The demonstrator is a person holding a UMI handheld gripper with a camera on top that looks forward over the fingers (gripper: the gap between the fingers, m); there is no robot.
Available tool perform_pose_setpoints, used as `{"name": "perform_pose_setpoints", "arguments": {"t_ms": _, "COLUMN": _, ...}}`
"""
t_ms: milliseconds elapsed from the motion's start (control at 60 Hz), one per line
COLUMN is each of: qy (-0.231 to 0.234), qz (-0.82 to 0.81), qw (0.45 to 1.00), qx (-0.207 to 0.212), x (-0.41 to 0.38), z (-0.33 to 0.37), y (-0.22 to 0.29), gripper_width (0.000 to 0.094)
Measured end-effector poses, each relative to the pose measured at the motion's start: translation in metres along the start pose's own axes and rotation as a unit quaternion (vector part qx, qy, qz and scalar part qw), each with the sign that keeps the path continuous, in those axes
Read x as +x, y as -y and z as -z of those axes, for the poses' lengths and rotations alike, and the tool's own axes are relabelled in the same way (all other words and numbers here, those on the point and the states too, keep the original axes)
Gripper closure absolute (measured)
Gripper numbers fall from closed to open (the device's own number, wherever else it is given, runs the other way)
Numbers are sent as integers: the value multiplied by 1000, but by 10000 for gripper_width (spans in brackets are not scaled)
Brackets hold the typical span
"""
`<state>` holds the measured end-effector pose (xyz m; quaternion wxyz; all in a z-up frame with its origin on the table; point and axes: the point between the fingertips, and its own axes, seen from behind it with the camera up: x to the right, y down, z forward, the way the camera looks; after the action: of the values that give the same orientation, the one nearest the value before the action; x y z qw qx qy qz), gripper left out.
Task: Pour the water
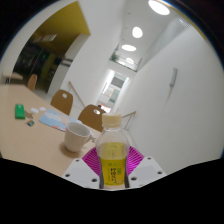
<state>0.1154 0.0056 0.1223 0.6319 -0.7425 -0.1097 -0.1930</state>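
My fingers (113, 172) clamp the clear plastic bottle of yellow liquid (113, 155) — lifted, I judge. Next — carry it over the white ceramic mug (77, 137) and tip.

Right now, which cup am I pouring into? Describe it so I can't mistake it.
On the light wooden table, look just beyond the hand-held gripper, which holds a yellow-labelled bottle. Beside the bottle stands the white mug: round and plain white, unlike the wooden chairs behind it.
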Motion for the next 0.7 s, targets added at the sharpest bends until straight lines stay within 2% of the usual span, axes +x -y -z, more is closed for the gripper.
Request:
{"name": "perform_pose_setpoints", "arguments": {"t_ms": 67, "qy": -39, "qz": 155, "qw": 987, "qx": -4, "x": 21, "z": -32, "y": 25, "gripper_width": 650}}
{"name": "perform_pose_setpoints", "arguments": {"t_ms": 133, "qy": -68, "qz": 309, "qw": 949, "qx": -2, "x": 47, "z": -60, "y": 54, "gripper_width": 651}}
{"name": "perform_pose_setpoints", "arguments": {"t_ms": 183, "qy": -105, "qz": 438, "qw": 893, "qx": 14, "x": 43, "z": -76, "y": 77, "gripper_width": 651}}
{"name": "perform_pose_setpoints", "arguments": {"t_ms": 233, "qy": -124, "qz": 568, "qw": 814, "qx": 24, "x": 39, "z": -84, "y": 99, "gripper_width": 651}}
{"name": "perform_pose_setpoints", "arguments": {"t_ms": 300, "qy": -121, "qz": 674, "qw": 728, "qx": 32, "x": 27, "z": -87, "y": 112, "gripper_width": 651}}
{"name": "perform_pose_setpoints", "arguments": {"t_ms": 417, "qy": -96, "qz": 783, "qw": 614, "qx": 22, "x": 4, "z": -98, "y": 96, "gripper_width": 648}}
{"name": "perform_pose_setpoints", "arguments": {"t_ms": 467, "qy": -88, "qz": 806, "qw": 584, "qx": 24, "x": 7, "z": -99, "y": 91, "gripper_width": 648}}
{"name": "perform_pose_setpoints", "arguments": {"t_ms": 567, "qy": -80, "qz": 809, "qw": 583, "qx": 18, "x": 16, "z": -85, "y": 84, "gripper_width": 649}}
{"name": "perform_pose_setpoints", "arguments": {"t_ms": 600, "qy": -85, "qz": 798, "qw": 597, "qx": 16, "x": 27, "z": -83, "y": 98, "gripper_width": 650}}
{"name": "perform_pose_setpoints", "arguments": {"t_ms": 650, "qy": -98, "qz": 755, "qw": 648, "qx": 21, "x": 42, "z": -81, "y": 112, "gripper_width": 648}}
{"name": "perform_pose_setpoints", "arguments": {"t_ms": 700, "qy": -111, "qz": 669, "qw": 735, "qx": 25, "x": 63, "z": -79, "y": 128, "gripper_width": 649}}
